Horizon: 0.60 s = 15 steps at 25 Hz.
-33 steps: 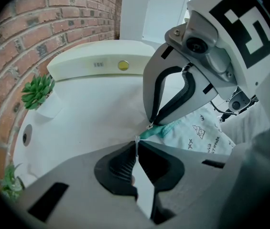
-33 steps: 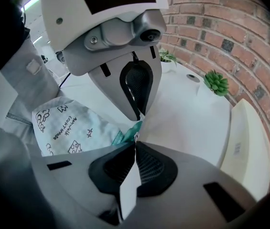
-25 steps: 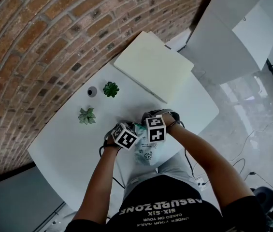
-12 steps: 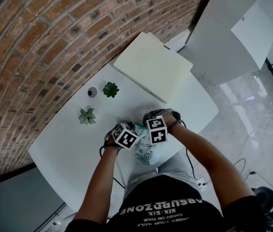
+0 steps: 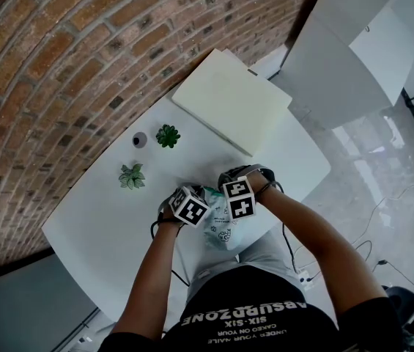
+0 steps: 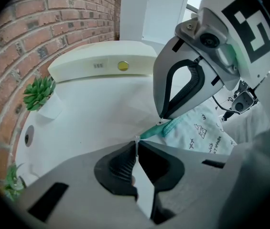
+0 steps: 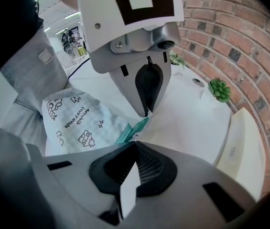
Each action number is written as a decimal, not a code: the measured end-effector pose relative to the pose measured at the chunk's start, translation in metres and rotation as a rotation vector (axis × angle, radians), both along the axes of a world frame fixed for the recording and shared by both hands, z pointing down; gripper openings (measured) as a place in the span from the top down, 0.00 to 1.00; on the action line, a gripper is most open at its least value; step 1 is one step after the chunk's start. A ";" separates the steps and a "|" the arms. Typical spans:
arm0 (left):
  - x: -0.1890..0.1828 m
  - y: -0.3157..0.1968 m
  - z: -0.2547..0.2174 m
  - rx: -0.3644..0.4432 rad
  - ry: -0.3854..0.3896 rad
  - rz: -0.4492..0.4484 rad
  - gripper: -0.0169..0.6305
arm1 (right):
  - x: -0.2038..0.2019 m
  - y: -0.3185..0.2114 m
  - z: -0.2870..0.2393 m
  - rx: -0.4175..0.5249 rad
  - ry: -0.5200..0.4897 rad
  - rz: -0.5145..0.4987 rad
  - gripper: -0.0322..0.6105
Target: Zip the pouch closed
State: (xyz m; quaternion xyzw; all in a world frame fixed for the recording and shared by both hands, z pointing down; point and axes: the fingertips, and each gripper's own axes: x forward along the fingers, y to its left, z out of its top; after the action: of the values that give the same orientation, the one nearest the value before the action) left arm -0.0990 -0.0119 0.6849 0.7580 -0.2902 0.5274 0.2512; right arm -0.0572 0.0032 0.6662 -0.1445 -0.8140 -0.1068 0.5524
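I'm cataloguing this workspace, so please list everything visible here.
pouch: one, white with dark doodles and a teal zip, at the table's near edge
potted plants: two, green in white pots, on the table by the wall, the second nearer the person
small round object: one, dark grey, beside the farther plant
flat case: one, cream, table's far end
table: one, white, along the wall
brick wall: one, red-brown, left
panels: at least two, white, upper right
person: one, black shirt, at the near edge
left hand-held gripper: one, grey, shut on the pouch's zip end
right hand-held gripper: one, grey, shut on the teal zip
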 end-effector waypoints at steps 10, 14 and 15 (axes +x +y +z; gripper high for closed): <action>0.005 0.002 -0.003 -0.011 0.020 -0.001 0.94 | 0.002 0.003 -0.002 -0.015 0.015 -0.019 0.95; 0.005 0.002 -0.003 -0.009 0.019 -0.002 0.94 | 0.003 0.003 -0.002 -0.014 0.012 -0.024 0.95; 0.005 0.002 -0.003 -0.008 0.017 -0.003 0.94 | 0.003 0.004 -0.002 -0.015 0.013 -0.024 0.95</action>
State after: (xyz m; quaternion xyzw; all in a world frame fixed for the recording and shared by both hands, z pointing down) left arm -0.0941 -0.0101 0.6819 0.7610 -0.2870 0.5217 0.2576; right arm -0.0539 0.0068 0.6638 -0.1591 -0.8094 -0.1067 0.5552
